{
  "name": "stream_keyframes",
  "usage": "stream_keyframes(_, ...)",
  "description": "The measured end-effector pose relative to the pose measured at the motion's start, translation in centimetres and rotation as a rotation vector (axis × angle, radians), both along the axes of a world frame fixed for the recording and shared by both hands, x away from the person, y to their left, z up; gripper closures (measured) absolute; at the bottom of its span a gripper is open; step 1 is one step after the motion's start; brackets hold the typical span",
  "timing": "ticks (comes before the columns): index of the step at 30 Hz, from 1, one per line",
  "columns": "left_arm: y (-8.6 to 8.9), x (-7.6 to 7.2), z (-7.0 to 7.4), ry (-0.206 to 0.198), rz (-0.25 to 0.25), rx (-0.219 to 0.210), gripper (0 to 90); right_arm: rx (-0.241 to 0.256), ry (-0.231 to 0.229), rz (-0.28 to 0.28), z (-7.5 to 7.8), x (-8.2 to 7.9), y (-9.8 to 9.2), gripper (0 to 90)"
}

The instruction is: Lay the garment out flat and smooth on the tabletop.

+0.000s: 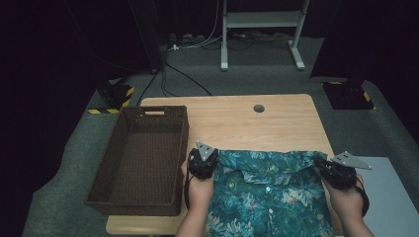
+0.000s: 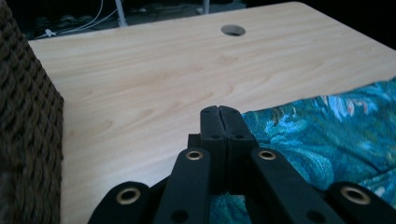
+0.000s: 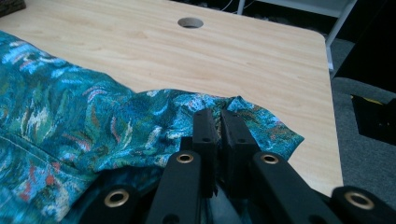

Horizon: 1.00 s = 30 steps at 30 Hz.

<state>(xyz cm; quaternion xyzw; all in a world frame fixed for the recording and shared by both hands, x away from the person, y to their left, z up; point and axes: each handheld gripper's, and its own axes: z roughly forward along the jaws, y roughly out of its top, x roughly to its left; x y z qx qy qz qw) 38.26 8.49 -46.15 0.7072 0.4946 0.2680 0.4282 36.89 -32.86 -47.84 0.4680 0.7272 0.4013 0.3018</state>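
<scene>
A teal floral button-up shirt [image 1: 267,192] lies spread on the near half of the wooden table [image 1: 276,126], collar toward the far side. My left gripper [image 1: 202,159] sits at the shirt's left shoulder. In the left gripper view its jaws [image 2: 219,112] are pressed together at the edge of the shirt [image 2: 327,135]. At the right shoulder, my right gripper [image 1: 320,165] holds bunched fabric. In the right gripper view its jaws [image 3: 218,116] are closed on a raised fold of the shirt [image 3: 70,116].
A dark woven basket [image 1: 183,163], empty, stands along the table's left edge, close to my left hand; its wall [image 2: 28,130] shows in the left gripper view. A round cable hole [image 1: 259,108] is near the far edge. Bare wood lies beyond the shirt.
</scene>
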Motion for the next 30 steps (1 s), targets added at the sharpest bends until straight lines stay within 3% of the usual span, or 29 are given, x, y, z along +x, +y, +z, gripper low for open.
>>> stream_keyframes(8,-0.1,3.5,-0.1,-0.003,0.029,-0.007,89.0,0.014,-0.002,-0.015,0.4,2.8,0.7,85.8)
stream_keyframes(15,0.5,5.5,-0.6,0.010,0.060,-0.027,89.0,0.015,0.014,-0.036,0.5,5.1,0.5,85.8)
stream_keyframes(18,0.5,6.4,-1.0,0.023,0.066,-0.017,89.0,0.008,0.019,-0.039,0.6,6.0,0.5,85.7)
stream_keyframes(21,0.3,7.3,-1.7,0.047,0.069,-0.018,88.8,-0.006,0.041,-0.042,0.2,7.2,0.7,85.7)
stream_keyframes(26,-0.4,8.7,-2.6,0.082,0.069,0.027,85.7,-0.047,0.089,-0.051,-1.1,9.1,0.9,85.4)
stream_keyframes(30,-0.3,9.2,-3.3,0.110,0.081,0.028,75.9,-0.054,0.131,-0.074,-2.3,9.9,0.8,80.6)
